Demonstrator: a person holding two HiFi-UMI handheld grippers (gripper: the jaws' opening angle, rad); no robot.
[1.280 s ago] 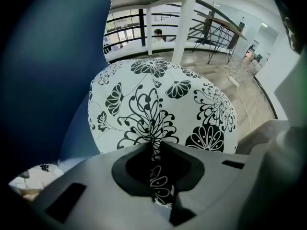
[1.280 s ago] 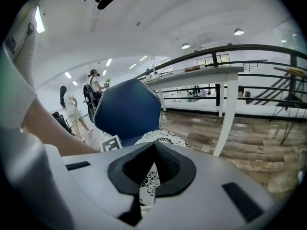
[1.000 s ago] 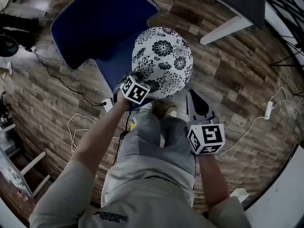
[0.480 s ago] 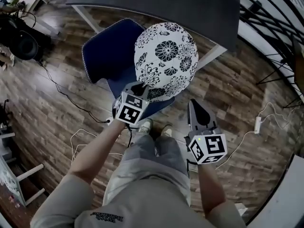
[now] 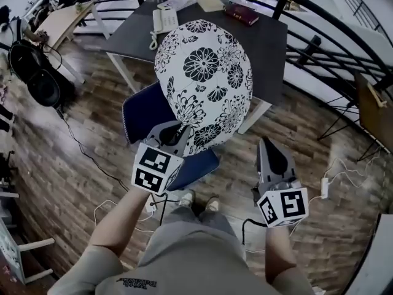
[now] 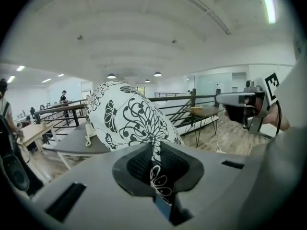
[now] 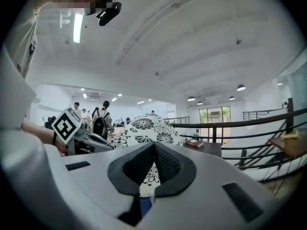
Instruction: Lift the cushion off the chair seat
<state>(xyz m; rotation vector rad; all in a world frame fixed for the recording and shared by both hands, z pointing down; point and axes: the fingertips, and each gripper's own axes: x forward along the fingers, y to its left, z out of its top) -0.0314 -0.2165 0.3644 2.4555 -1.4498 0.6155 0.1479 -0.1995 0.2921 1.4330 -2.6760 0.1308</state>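
Observation:
The round white cushion (image 5: 204,85) with a black flower print hangs in the air, well above the blue chair seat (image 5: 191,165). My left gripper (image 5: 177,131) is shut on a fold of fabric at the cushion's lower edge. In the left gripper view, that fabric (image 6: 155,152) is pinched between the pads and the cushion (image 6: 127,121) bulges beyond them. My right gripper (image 5: 266,142) is to the right of the cushion, apart from it. Its jaws meet with nothing between them. In the right gripper view, the cushion (image 7: 149,126) shows behind the right gripper (image 7: 154,144).
A dark table (image 5: 270,39) with a phone (image 5: 163,20) and a red book (image 5: 241,12) stands behind the chair's blue backrest (image 5: 142,110). A black railing (image 5: 344,54) curves round the back right. Cables and a power strip (image 5: 323,187) lie on the wooden floor. People stand far off.
Both grippers rose. The cushion left the chair seat, went up with the left gripper and now hangs high in front of the table.

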